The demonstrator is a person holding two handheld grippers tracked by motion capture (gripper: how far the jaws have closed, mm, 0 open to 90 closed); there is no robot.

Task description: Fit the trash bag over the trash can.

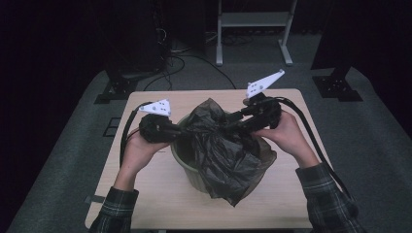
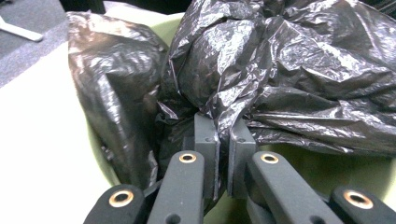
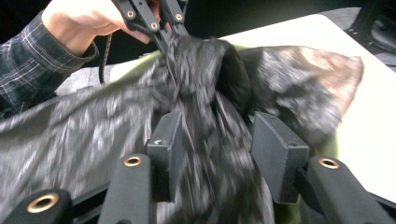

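High view: a person stands at the near edge of the desk (image 1: 145, 204), a gripper in each hand, both working on a black bin bag (image 1: 228, 150) that spills over a green bin (image 1: 187, 165).
Bin's place: middle of the desk, a little nearer the near edge; the bag droops over its near-right rim.
Left gripper (image 1: 180, 130): at the bin's left rim, its tips buried in the plastic.
Right gripper (image 1: 232, 121): reaching in from the far-right side toward the bunched top of the bag.

Left gripper view: jaws nearly together, pinching a fold of the bag (image 2: 261, 70); the green rim (image 2: 299, 168) shows just below.

Right gripper view: jaws stand about half open, with blurred plastic (image 3: 205, 154) lying loose between them; the pads do not press it. The left gripper (image 3: 163, 32) grips the bunch farther off.

Risk: with one gripper alone holding, a pull could stretch or tear the thin film at the pinch.
Second risk: the loose side may slump into the bin, or a tug may tip the light bin toward the desk's near edge.
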